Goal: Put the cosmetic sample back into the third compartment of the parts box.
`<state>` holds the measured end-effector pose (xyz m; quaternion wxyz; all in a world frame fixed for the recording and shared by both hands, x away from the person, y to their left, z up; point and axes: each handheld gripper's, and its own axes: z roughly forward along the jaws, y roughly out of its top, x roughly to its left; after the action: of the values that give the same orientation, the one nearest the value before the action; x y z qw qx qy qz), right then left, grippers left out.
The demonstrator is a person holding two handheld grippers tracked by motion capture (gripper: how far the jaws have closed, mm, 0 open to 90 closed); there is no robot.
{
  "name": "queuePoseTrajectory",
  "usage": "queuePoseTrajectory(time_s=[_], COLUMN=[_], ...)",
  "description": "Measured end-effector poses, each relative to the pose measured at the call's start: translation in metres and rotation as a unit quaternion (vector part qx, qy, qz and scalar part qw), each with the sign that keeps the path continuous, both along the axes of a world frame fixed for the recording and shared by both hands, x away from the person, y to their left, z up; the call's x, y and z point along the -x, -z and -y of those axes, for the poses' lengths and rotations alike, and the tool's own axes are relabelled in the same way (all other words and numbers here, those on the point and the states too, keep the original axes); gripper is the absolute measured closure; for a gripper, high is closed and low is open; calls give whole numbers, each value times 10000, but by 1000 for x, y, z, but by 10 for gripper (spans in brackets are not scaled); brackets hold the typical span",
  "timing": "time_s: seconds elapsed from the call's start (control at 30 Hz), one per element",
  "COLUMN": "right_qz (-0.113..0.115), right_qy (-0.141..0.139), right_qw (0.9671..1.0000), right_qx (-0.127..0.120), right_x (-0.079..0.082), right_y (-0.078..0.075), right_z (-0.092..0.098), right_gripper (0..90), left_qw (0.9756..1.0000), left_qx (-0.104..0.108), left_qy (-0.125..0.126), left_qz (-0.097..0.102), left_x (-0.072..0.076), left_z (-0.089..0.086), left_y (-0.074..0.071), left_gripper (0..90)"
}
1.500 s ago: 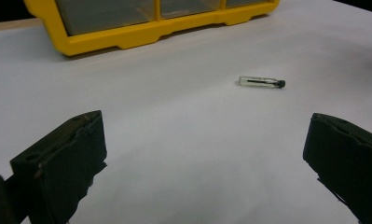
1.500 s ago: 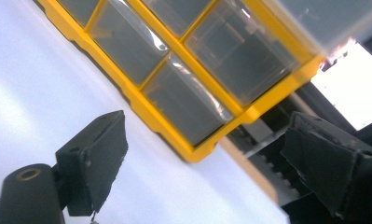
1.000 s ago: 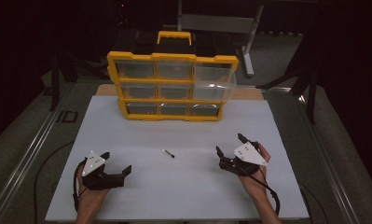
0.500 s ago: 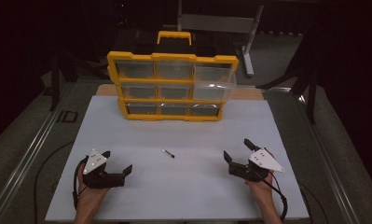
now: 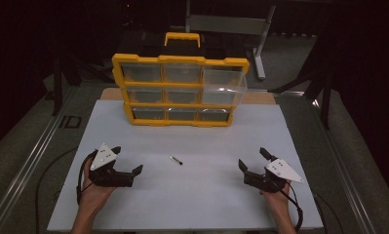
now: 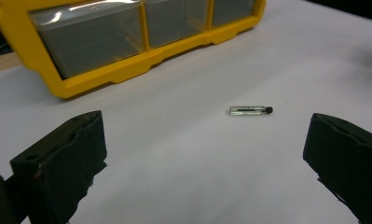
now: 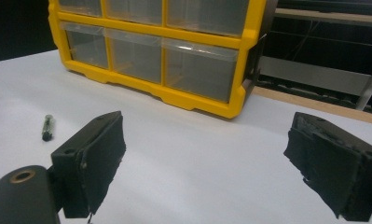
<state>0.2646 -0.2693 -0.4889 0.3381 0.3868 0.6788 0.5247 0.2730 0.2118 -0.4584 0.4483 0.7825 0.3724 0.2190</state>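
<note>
White table | small vial lies between left gripper and right gripper | both fingers spread open, empty

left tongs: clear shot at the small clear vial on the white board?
Probably yes. The left tongs sit open on the white board, and the small clear vial with a dark cap lies ahead between the jaws' line of sight, with bare board between them and nothing in the way.

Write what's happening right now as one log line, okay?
left claw: open, empty | right claw: open, empty | small clear glass vial with black cap: lying on white table between claws, untouched | yellow drawer organizer: upright behind
</note>
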Motion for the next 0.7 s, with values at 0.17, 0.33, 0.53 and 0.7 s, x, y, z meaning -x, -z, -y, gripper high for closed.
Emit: queuePoseTrajectory(time_s=[0.17,0.33,0.53,0.7], right_qz=[-69,-33,-49,-68], right_qy=[-39,-19,24,59], right_qw=[10000,10000,10000,10000], right_qx=[19,30,8,15], right_x=[0,0,0,-1], right_y=[2,1,1,1], right_z=[0,1,3,4], right_gripper=[111,111,111,111], left_qw=[9997,9988,9965,9950], left_qx=[-159,-310,-522,-631], left_qy=[171,362,580,705], left_qz=[-35,-118,-298,-332], left_x=[-8,-20,-34,-41], left_z=[8,22,34,41], left_y=[-9,-15,-20,-26], left_gripper=[2,1,2,1])
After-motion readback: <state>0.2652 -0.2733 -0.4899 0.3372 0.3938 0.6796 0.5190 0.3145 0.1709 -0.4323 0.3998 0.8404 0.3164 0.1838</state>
